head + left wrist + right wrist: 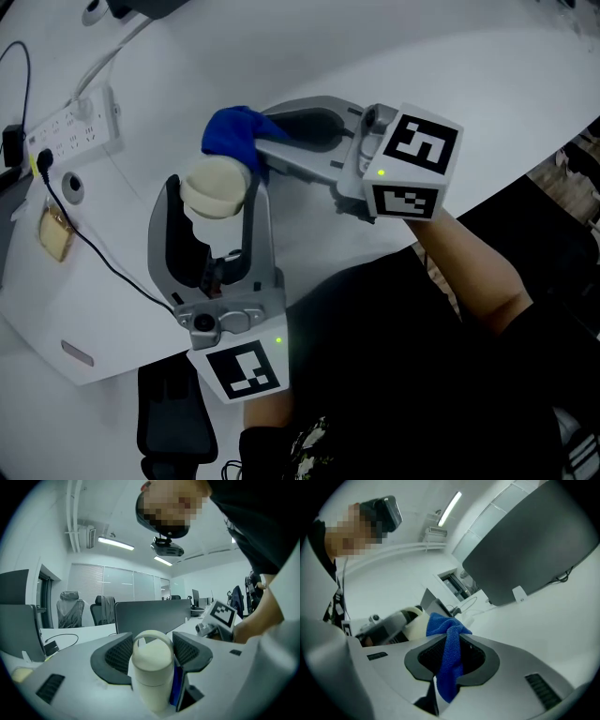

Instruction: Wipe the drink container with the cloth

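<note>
Looks like we're right at the start of the actual wiping. The left tool has the drink container clamped between its jaws, which stand pretty wide because the body is chunky, and it's held just above the white surface, close in front of the person. The right tool is pinched tight on a blue cloth, with a bunched wad sticking out past the tips and a tail hanging down behind the pads. That wad sits right against the far side of the container, up near the lid, and a strip of blue shows beside the left tool's right-hand pad too. My guess for the next move: drag the cloth down and around the body while the left tool keeps the thing from twisting, maybe rotating it to reach the covered sides. The container itself is a cream, matte-looking cylinder with a slightly wider rounded lid and a loop handle arching over the top. I can't see any obvious dirt on it.
</note>
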### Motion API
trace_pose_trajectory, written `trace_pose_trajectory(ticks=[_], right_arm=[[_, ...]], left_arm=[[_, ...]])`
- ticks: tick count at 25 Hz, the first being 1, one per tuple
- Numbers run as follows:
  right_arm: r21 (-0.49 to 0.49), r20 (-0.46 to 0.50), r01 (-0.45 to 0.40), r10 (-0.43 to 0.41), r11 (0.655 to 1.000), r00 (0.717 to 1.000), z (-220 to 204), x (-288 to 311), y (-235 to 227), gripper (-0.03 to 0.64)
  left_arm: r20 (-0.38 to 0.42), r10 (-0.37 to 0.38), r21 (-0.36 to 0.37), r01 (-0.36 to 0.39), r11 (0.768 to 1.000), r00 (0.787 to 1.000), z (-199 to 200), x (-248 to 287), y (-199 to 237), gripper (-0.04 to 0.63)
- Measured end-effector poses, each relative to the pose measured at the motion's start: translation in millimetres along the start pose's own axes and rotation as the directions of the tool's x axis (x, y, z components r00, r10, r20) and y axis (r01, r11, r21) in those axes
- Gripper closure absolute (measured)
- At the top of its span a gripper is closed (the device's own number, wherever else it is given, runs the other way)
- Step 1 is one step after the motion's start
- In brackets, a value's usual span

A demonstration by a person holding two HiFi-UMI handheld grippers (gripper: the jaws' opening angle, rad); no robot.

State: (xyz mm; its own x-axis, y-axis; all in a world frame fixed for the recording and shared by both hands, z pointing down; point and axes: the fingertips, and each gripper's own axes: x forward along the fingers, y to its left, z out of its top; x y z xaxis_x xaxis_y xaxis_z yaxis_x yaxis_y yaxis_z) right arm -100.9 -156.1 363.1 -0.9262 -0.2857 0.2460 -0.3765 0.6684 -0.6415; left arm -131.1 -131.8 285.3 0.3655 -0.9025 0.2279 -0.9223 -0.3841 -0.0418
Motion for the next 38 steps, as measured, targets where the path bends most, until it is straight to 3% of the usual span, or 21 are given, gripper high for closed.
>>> trace_pose_trajectory(ticks=[2, 5, 8, 11, 13, 16, 18, 20, 22, 29, 33, 38], right_arm=[[-0.029, -0.115, 0.085, -0.088, 0.996, 0.989, -25.9, 5.5, -17.3, 0.552], [-0.069, -0.271, 0.177, -0.189, 0.982, 0.944, -59.9, 9.2, -34.9, 0.552], [-0.108, -0.303, 0.202, -0.226, 0.973, 0.926, -66.8, 12.8, -36.6, 0.552], [-0.162, -0.307, 0.198, -0.240, 0.967, 0.921, -67.3, 14.9, -34.8, 0.552], [-0.181, -0.307, 0.196, -0.244, 0.964, 0.920, -67.7, 14.3, -33.9, 0.552], [-0.171, -0.300, 0.202, -0.246, 0.964, 0.922, -67.7, 11.8, -34.9, 0.552], [-0.163, -0.296, 0.206, -0.247, 0.965, 0.923, -68.0, 10.7, -35.8, 0.551], [-0.162, -0.292, 0.208, -0.249, 0.965, 0.924, -68.1, 11.1, -36.1, 0.551], [-0.163, -0.287, 0.211, -0.251, 0.964, 0.924, -68.1, 11.8, -36.3, 0.551], [-0.147, -0.269, 0.218, -0.252, 0.965, 0.930, -66.1, 10.5, -37.8, 0.551], [-0.138, -0.258, 0.223, -0.253, 0.965, 0.933, -65.2, 11.8, -38.2, 0.551], [-0.157, -0.200, 0.237, -0.266, 0.959, 0.943, -54.0, 6.4, -32.2, 0.551]], left_arm=[[0.004, -0.008, 0.002, 0.008, 1.000, 1.000, 0.6, 0.2, -0.5, 0.334], [0.001, -0.033, 0.006, 0.033, 0.999, 0.999, 0.3, 0.6, -1.6, 0.334], [-0.020, -0.084, 0.023, 0.085, 0.996, 0.996, -2.5, -0.7, 0.2, 0.334], [-0.036, -0.188, 0.064, 0.190, 0.980, 0.981, -4.0, -0.6, -0.8, 0.334], [-0.053, -0.292, 0.101, 0.296, 0.950, 0.955, -4.5, -0.8, -3.1, 0.334], [-0.086, -0.458, 0.157, 0.466, 0.871, 0.885, -4.9, -1.7, -9.4, 0.334], [-0.107, -0.531, 0.176, 0.542, 0.822, 0.840, -5.0, -1.3, -11.9, 0.334], [-0.113, -0.553, 0.183, 0.564, 0.805, 0.825, -4.7, 0.4, -11.7, 0.334], [-0.105, -0.536, 0.182, 0.546, 0.818, 0.838, -5.1, 1.1, -9.4, 0.333], [-0.042, -0.398, 0.088, 0.400, 0.912, 0.916, 5.3, -5.6, -0.1, 0.313], [0.014, -0.265, 0.010, 0.265, 0.964, 0.964, 19.1, -2.5, 5.6, 0.298], [-0.031, -0.122, 0.001, 0.122, 0.992, 0.992, 8.0, 6.0, 6.8, 0.304]])
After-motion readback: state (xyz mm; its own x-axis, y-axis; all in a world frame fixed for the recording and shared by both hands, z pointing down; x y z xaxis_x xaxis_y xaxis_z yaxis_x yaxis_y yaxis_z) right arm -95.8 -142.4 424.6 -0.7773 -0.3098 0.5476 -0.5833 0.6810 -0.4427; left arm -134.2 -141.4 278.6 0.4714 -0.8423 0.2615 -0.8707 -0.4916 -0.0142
